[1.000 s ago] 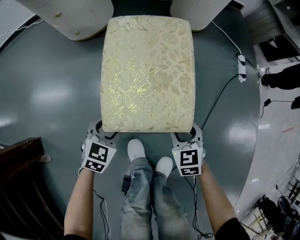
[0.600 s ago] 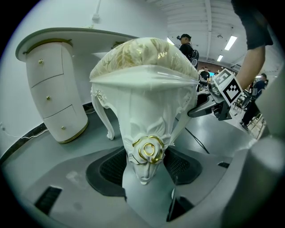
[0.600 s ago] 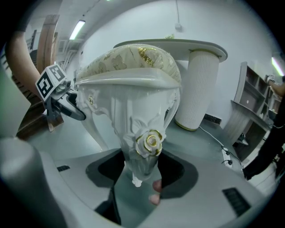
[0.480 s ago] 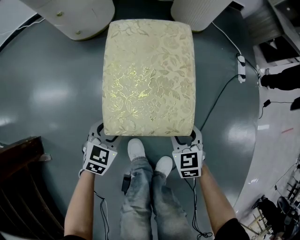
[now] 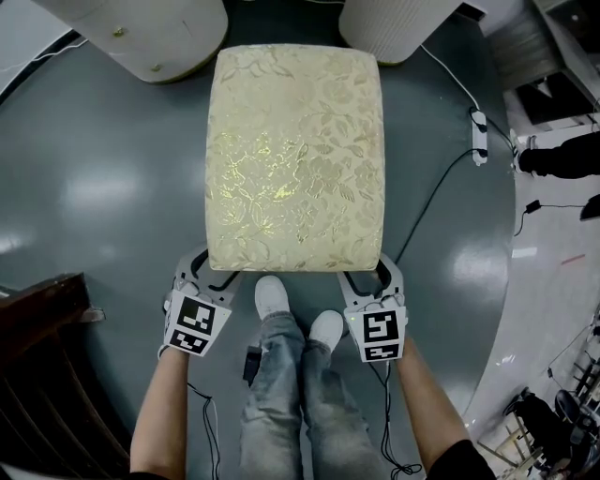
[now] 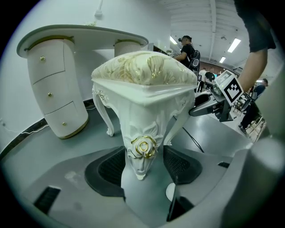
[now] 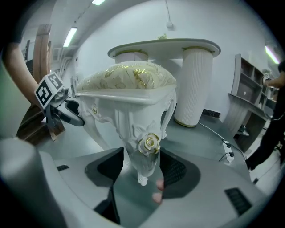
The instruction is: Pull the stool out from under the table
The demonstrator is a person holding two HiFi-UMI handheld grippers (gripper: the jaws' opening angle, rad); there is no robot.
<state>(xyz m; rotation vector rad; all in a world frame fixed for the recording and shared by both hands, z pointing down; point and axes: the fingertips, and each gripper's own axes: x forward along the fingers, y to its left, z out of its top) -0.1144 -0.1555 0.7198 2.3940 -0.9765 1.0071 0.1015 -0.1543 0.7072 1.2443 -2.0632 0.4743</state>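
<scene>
Stool (image 5: 295, 155) out on grey floor (image 5: 103, 187), cream-and-gold seat stretching ahead of both sets of fingers, near edge right over them. Far edge just reaches gap between two white pedestals, well beyond the fingers.

Left near leg (image 6: 141, 133), white carved with gold rosette, upright between left fingers (image 6: 111, 167). Left gripper (image 5: 208, 269) narrow on it, pads tight against both sides of the leg, looks clamped.

Right near leg (image 7: 144, 142), same carving, upright between right fingers (image 7: 178, 171). Right gripper (image 5: 367, 272) wide, jaws just been opening, leg between them, pads just off it.

Both grippers tilted down at seat's near corners, marker cubes facing up, one to each side, a bare forearm behind each.

White shoes (image 5: 272, 298) and jeans between the two grippers, just behind the fingers.

Beyond the stool, far past the fingers: white tabletop (image 6: 89, 33) on a drawer pedestal (image 5: 141, 33) with gold knobs and a ribbed pedestal (image 5: 398, 23).

Right of right fingers, well apart: power strip (image 5: 479, 136) with black cable on floor. Further right, another person's dark legs (image 5: 562, 155) at frame edge.

Left of and behind left fingers: dark wooden furniture (image 5: 37, 375), apart from stool.
</scene>
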